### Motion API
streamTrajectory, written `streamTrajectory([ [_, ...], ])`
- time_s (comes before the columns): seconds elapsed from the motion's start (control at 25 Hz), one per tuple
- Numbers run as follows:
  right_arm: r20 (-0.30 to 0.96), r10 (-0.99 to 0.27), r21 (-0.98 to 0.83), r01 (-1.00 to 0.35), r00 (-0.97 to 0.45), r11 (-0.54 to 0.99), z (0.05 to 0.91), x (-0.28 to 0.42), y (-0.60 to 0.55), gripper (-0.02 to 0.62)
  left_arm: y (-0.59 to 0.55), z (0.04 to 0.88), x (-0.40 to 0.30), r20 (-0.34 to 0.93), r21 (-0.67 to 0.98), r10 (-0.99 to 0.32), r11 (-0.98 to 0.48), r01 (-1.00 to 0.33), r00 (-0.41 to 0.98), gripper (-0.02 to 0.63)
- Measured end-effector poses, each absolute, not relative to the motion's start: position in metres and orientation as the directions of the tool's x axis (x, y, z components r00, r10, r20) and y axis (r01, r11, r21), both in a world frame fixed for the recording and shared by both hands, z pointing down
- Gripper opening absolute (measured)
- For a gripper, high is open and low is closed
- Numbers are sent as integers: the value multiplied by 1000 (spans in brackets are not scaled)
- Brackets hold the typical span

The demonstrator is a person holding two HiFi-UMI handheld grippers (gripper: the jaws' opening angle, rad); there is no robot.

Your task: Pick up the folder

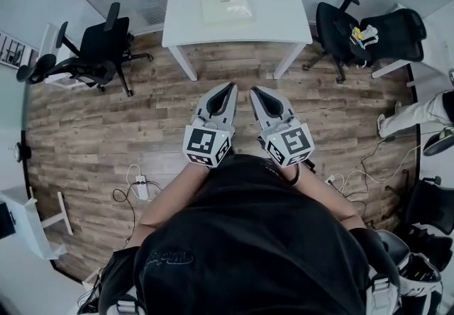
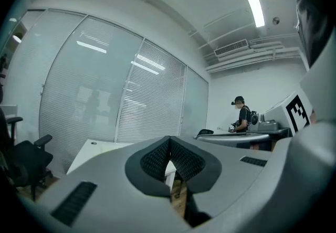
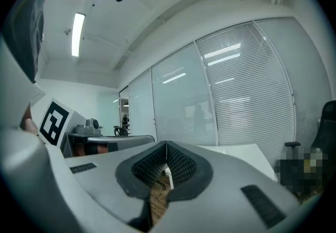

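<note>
A pale, translucent folder [image 1: 225, 0] lies flat on the white table [image 1: 284, 15] at the far side of the room, near the table's middle. My left gripper [image 1: 229, 86] and right gripper [image 1: 254, 91] are held side by side in front of my body, over the wooden floor and well short of the table. Both point towards the table. Each has its jaws shut with nothing between them. In the left gripper view the left gripper [image 2: 169, 140] shows its tips meeting, with the table [image 2: 100, 150] beyond. The right gripper [image 3: 166, 145] looks the same in its own view.
Black office chairs stand left [image 1: 96, 47] and right [image 1: 344, 26] of the table, with another chair [image 1: 397, 33] further right. Cables and a power strip [image 1: 142, 186] lie on the floor at my left. A person's legs [image 1: 418, 113] show at the right edge. Another person [image 2: 242, 116] stands at a far desk.
</note>
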State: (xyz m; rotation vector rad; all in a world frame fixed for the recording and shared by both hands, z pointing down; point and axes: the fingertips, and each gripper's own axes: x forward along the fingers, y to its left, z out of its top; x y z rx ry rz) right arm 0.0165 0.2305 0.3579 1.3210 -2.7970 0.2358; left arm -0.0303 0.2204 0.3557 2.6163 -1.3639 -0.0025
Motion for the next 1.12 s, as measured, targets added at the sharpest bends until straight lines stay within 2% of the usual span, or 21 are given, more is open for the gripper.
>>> streamTrajectory([
  [0.56, 112, -753, -122, -761, -649, 637, 363, -30, 189, 21, 182, 362, -73, 87, 183, -810, -559, -809, 580, 12],
  [1.12, 115, -706, -141, -715, -698, 684, 372, -30, 126, 21, 121, 373, -80, 110, 197, -855, -481, -854, 507, 12],
])
